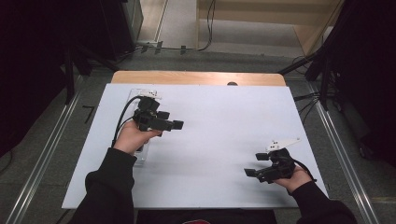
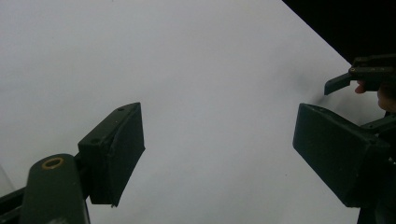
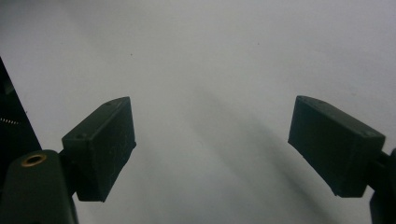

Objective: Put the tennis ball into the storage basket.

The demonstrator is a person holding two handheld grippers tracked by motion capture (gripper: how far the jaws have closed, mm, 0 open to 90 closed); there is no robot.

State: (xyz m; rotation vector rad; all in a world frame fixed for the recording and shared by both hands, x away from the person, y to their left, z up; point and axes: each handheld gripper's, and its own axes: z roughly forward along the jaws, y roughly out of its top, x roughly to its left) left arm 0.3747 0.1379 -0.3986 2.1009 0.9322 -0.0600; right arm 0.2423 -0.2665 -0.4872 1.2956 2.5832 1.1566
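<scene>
While your left gripper [image 1: 170, 120] hovers over the left half of the table [image 1: 219, 121], a clear plastic piece [image 1: 141, 156] lies flat on the white top just beneath your left hand [image 1: 133, 136], its far end reaching past the gripper body toward the back edge. What that piece is, you cannot tell from the high view; it is see-through and mostly covered by your hand and the cable. Nothing is between the left jaws: in the left gripper view they stand apart, with bare white table showing in the gap, and they point toward the table's right side.

Your right gripper [image 1: 257, 164] sits near the front right corner, well apart from the clear piece and from the left gripper. Its jaws are spread wide too, pointing left across the table, and the right gripper view shows plain white surface between the two black pads [image 3: 100, 147]. Your right hand [image 1: 293, 179] holds it low over the top, with the grey three-cornered plate above it.

From the left gripper view, your right gripper [image 2: 359, 77] shows farther off at the table's edge.
</scene>
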